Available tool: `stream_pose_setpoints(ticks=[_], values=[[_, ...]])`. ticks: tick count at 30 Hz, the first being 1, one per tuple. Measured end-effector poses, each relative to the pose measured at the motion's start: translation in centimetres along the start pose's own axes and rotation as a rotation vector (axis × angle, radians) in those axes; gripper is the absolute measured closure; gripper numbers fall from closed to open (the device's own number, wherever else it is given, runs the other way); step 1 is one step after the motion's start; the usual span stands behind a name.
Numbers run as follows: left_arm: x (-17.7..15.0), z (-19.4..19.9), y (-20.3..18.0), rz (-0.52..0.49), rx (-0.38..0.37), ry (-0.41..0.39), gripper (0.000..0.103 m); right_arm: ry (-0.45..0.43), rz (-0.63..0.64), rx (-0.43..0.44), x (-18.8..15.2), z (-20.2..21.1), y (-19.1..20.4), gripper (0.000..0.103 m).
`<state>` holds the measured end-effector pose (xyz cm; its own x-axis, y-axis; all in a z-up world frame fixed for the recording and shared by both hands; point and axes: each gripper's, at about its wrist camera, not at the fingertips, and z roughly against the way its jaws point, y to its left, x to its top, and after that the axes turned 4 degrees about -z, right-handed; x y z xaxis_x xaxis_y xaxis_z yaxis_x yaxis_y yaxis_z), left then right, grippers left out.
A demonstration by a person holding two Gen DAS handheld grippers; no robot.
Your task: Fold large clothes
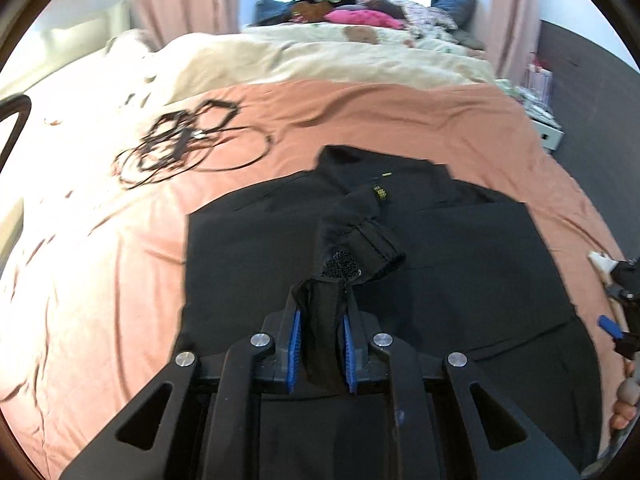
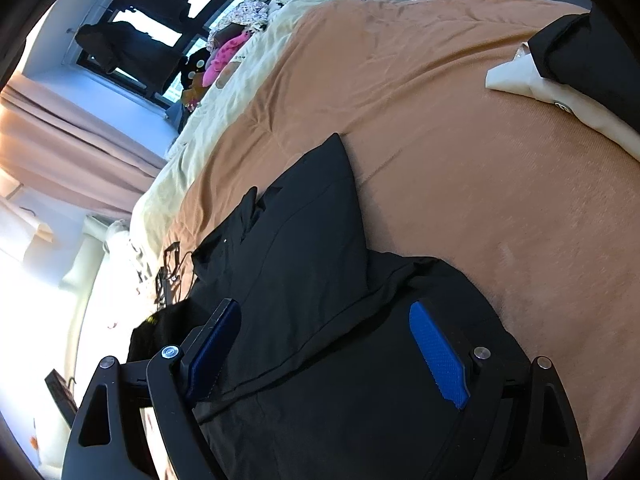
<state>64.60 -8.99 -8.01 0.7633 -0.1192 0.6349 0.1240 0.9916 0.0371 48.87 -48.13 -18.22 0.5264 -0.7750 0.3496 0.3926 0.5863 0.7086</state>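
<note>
While the salmon bedspread (image 1: 380, 112) fills most of both views, a black garment (image 1: 460, 248) lies spread flat on it, directly ahead of and beneath both grippers. In the left wrist view its collar end points away toward the cream duvet (image 1: 320, 60), and a tangle of black cords (image 1: 188, 144) sits well apart to the left. A sleeve cuff (image 1: 360, 240) of that garment rises off the flat cloth and runs back into the left gripper (image 1: 320, 344), whose blue pads (image 1: 295, 344) are pinched onto the bunched black fabric between them. Over the garment's near edge the right gripper (image 2: 332, 344) hovers with its jaws spread wide, cloth showing under the gap and neither pad pressing on it. Farther right lies a white collar (image 2: 520, 76) under dark cloth.
</note>
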Motion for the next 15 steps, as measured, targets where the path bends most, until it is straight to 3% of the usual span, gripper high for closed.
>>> stream_pose_setpoints(ticks=[6, 10, 15], values=[[-2.5, -2.7, 5.4, 0.085, 0.063, 0.106, 0.084, -0.002, 0.016, -0.028, 0.0, -0.6, -0.2, 0.016], [-3.4, -2.3, 8.1, 0.158, 0.079, 0.094, 0.081, 0.020, 0.039, -0.035, -0.1, -1.5, 0.0, 0.035], [-3.8, -1.7, 10.0, 0.221, 0.073, 0.070, 0.081, 0.044, 0.097, -0.068, -0.6, -3.0, 0.6, 0.046]])
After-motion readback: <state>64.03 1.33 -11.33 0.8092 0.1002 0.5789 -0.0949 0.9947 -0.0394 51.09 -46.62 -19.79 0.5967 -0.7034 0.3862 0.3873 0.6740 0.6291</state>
